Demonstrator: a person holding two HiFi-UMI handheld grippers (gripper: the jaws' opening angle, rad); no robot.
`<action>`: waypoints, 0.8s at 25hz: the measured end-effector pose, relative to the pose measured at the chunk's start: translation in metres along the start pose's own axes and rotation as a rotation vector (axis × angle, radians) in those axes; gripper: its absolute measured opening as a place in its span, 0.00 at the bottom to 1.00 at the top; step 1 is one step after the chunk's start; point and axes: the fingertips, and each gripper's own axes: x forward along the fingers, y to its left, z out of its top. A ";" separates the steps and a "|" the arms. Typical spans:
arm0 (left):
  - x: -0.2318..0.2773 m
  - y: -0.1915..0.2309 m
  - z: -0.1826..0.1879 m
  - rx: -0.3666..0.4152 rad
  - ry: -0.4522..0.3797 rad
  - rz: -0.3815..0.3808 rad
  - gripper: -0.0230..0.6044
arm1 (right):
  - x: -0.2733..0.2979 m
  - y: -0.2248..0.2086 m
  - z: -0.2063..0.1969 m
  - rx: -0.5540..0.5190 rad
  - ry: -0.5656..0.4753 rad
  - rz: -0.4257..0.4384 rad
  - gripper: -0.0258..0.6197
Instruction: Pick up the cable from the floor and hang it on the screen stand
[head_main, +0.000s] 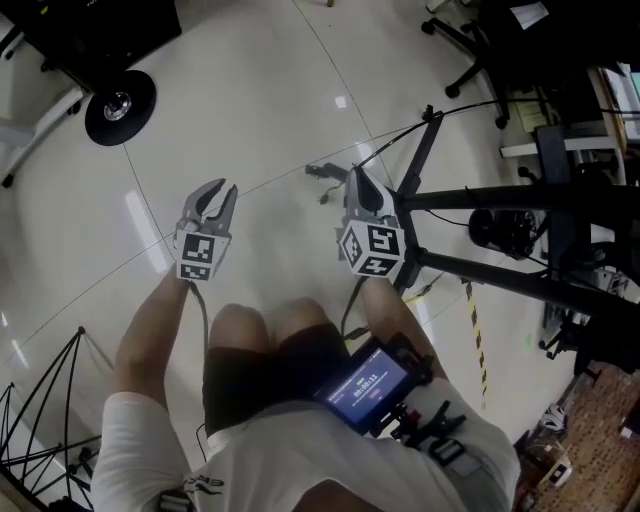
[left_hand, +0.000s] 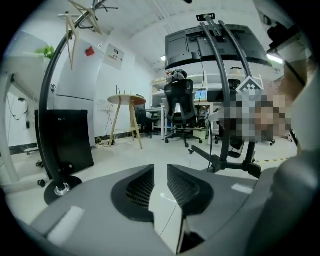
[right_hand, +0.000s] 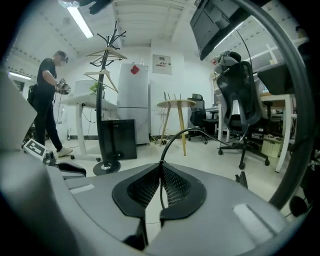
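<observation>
A thin black cable (head_main: 395, 135) runs from my right gripper (head_main: 358, 180) up and to the right, past the black screen stand (head_main: 425, 175). Its plug end (head_main: 322, 173) shows just left of that gripper. In the right gripper view the right gripper (right_hand: 161, 170) is shut on the cable (right_hand: 180, 134), which arcs up and away to the right. My left gripper (head_main: 218, 190) hovers over bare floor to the left. Its jaws stand apart with nothing between them, as the left gripper (left_hand: 160, 172) also shows in its own view. The stand's pole (left_hand: 222, 90) carries the screen (left_hand: 215, 47).
A coat rack's round base (head_main: 120, 105) sits far left and an office chair (head_main: 470, 50) far right. Yellow-black tape (head_main: 475, 330) marks the floor by the stand's legs. Another person (right_hand: 47, 100), a round wooden table (right_hand: 176, 104) and a black cabinet (right_hand: 117, 137) stand further off.
</observation>
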 end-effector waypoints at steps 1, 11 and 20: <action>-0.008 -0.001 0.020 -0.003 -0.006 0.009 0.14 | -0.008 0.001 0.019 -0.004 -0.001 0.001 0.08; -0.095 -0.021 0.268 0.004 -0.080 0.015 0.04 | -0.099 0.019 0.244 -0.001 -0.053 0.044 0.09; -0.166 -0.045 0.461 0.062 -0.187 -0.015 0.04 | -0.186 0.046 0.425 -0.027 -0.144 0.090 0.09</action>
